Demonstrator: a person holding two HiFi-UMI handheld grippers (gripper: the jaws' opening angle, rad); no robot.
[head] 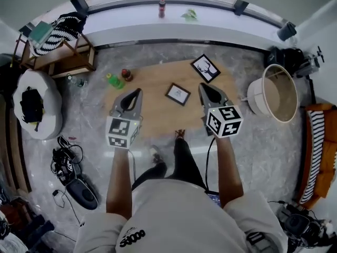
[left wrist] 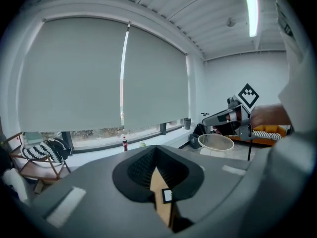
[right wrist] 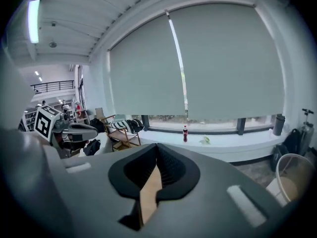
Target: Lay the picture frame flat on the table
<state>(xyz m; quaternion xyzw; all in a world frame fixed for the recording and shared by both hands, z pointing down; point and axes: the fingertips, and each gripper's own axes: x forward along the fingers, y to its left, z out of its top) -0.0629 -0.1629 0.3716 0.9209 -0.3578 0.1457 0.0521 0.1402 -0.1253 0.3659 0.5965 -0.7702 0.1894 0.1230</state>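
Observation:
On the wooden table (head: 152, 112) there are two picture frames. A black frame with a deer print (head: 205, 68) is at the far right, and a smaller dark frame (head: 178, 94) is near the middle. From above I cannot tell whether either one stands or lies flat. My left gripper (head: 138, 91) hovers over the table's left part, jaws together and empty. My right gripper (head: 201, 86) hangs just right of the small frame, shut with nothing in it. In the left gripper view the small frame (left wrist: 167, 196) shows through the gap under the shut jaws (left wrist: 156, 148). The right gripper view shows its jaws (right wrist: 157, 148) meeting over bare wood.
A green bottle (head: 112, 80) and a dark red bottle (head: 127, 75) stand at the table's far left corner. A white round basket (head: 274, 93) sits on the floor to the right. A wooden chair with a striped cushion (head: 58, 41) and a white beanbag (head: 34, 104) are at the left.

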